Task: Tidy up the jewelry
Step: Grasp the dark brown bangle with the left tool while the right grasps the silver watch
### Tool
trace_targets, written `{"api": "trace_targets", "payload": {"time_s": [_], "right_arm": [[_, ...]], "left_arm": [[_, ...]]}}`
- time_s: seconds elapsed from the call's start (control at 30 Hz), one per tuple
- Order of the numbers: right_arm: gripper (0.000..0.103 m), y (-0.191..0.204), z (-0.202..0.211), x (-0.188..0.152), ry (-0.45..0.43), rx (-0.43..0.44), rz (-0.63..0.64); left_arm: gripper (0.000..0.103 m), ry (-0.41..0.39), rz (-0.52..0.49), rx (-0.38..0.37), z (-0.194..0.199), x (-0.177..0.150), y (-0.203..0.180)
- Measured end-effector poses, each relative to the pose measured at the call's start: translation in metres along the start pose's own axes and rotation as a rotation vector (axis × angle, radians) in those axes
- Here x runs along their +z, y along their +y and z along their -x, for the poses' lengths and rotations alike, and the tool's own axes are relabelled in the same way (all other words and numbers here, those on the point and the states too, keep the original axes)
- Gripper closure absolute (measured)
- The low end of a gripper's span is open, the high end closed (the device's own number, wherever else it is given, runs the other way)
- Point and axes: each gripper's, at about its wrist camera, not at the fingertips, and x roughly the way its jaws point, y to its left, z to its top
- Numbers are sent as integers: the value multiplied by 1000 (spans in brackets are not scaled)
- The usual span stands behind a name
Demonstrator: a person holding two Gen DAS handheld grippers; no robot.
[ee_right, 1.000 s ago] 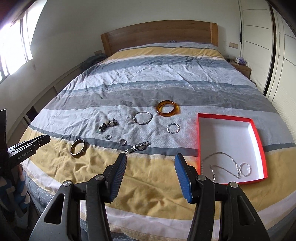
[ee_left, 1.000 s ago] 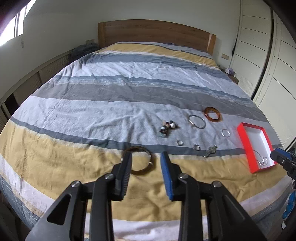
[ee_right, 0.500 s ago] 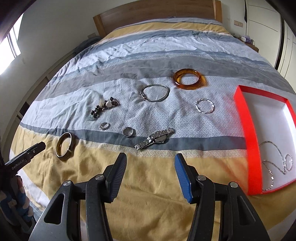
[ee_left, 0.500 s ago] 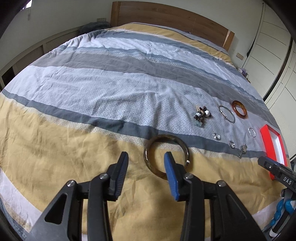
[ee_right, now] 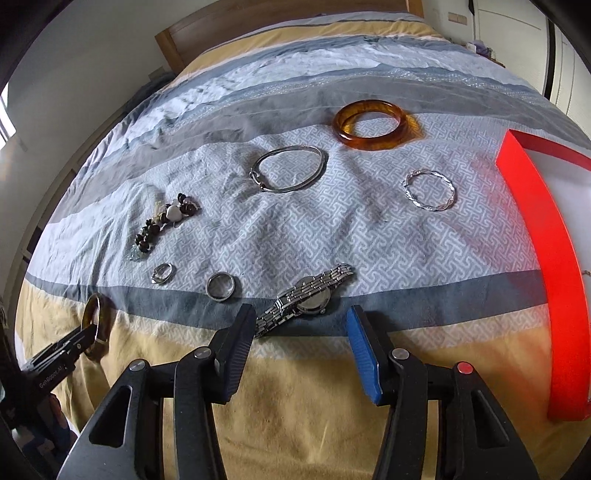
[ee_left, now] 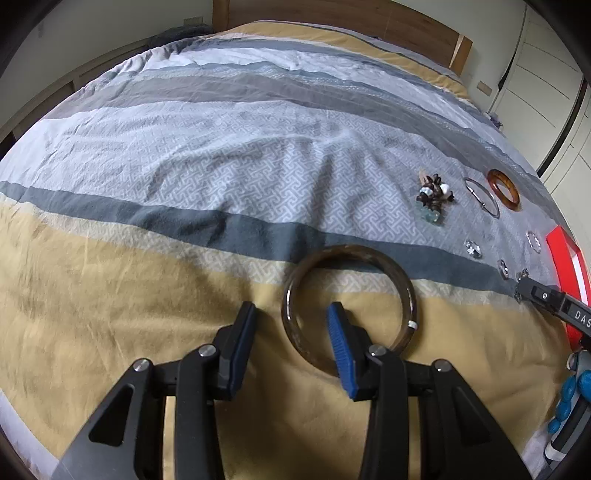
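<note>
A dark brown bangle [ee_left: 347, 250] lies flat on the yellow stripe of the bedspread. My left gripper [ee_left: 291, 314] is open and low over it, its jaws straddling the bangle's near-left rim without pressing it. A silver wristwatch [ee_right: 308, 295] lies on the dark grey stripe. Right behind it is my right gripper [ee_right: 301, 314], its jaws closing. The watch's case sits just beyond the gap between the tips, and the strap's end reaches the left fingertip [ee_right: 246, 314]. The pads do not press on it.
Further back lie two rings [ee_right: 220, 286], a bead bracelet [ee_right: 166, 221], a thin silver bangle [ee_right: 290, 170], a twisted silver bracelet [ee_right: 430, 190] and an amber bangle [ee_right: 373, 123]. A red-rimmed white tray [ee_right: 535, 221] sits at the right. A wooden headboard [ee_left: 406, 26] stands behind.
Both grippers have dropped toward the bed. The left one has come onto the brown bangle's rim. The right one has closed in on the watch, its jaws slightly narrower.
</note>
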Motion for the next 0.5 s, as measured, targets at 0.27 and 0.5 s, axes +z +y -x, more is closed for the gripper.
{"api": "trace_targets", "payload": {"time_s": [0.27, 0.5], "right_arm": [[62, 3, -18, 8, 3, -25, 10], [76, -1, -13, -3, 4, -6, 66]], "left_arm": [[69, -4, -27, 11, -5, 0, -5], [94, 6, -32, -17, -3, 1, -14]]}}
